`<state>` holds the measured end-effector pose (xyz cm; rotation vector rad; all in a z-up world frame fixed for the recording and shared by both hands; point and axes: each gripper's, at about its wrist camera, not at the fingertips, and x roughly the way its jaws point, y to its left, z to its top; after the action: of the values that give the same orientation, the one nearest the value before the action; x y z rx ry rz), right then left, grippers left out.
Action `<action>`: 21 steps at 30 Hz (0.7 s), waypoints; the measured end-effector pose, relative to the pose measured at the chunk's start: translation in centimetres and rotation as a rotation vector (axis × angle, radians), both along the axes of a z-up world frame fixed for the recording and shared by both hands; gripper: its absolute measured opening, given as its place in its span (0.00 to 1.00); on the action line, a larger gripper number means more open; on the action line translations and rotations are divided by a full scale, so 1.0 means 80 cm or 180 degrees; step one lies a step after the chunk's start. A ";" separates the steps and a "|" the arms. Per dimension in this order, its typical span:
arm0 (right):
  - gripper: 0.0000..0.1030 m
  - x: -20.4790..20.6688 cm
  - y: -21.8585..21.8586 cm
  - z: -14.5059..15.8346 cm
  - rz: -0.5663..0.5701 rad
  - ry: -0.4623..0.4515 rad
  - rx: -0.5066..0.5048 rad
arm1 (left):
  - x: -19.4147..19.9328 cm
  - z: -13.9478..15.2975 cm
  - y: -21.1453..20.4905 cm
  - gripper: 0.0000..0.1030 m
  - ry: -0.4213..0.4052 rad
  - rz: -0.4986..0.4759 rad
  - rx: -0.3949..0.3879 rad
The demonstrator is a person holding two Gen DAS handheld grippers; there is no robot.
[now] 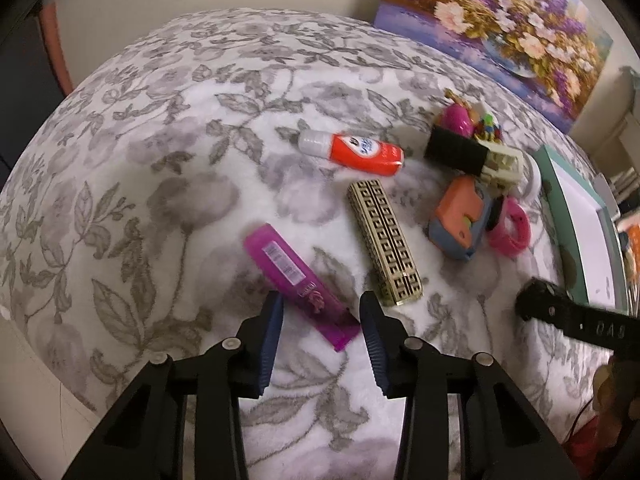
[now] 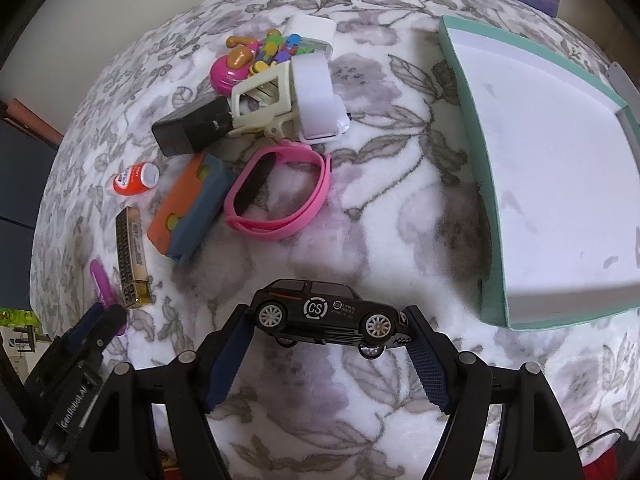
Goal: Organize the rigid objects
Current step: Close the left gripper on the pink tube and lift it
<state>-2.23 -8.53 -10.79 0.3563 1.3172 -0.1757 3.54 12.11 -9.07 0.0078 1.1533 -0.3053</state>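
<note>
A purple tube (image 1: 296, 276) lies slanted on the flowered blanket (image 1: 160, 160), its lower end between the blue pads of my left gripper (image 1: 322, 312). Both pads touch it, so the gripper is shut on it. The right wrist view shows that gripper (image 2: 96, 320) at the lower left with the tube (image 2: 100, 280) sticking out of it. My right gripper (image 2: 326, 320) is shut on a black toy car (image 2: 320, 310), held by its two ends just above the blanket. A teal box (image 2: 492, 200) with a white inside sits to the right of the car.
On the blanket lie an orange-and-white bottle (image 1: 352, 152), a gold patterned box (image 1: 384, 240), an orange-and-blue case (image 2: 188, 212) and a pink wristband (image 2: 280, 196). Behind them is a pile with a black block (image 2: 188, 128), a cream toy (image 2: 264, 100) and a white block (image 2: 316, 96). A flower painting (image 1: 500, 28) leans on the wall.
</note>
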 end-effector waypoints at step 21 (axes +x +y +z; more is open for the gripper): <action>0.75 -0.007 -0.050 0.011 -0.0027 0.0114 -0.0005 | 0.010 0.009 -0.006 0.19 0.0101 0.0267 0.0030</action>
<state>-2.80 -12.52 -9.91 0.3591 1.3509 -0.1909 4.33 11.65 -8.38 -0.0371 1.1833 -0.2262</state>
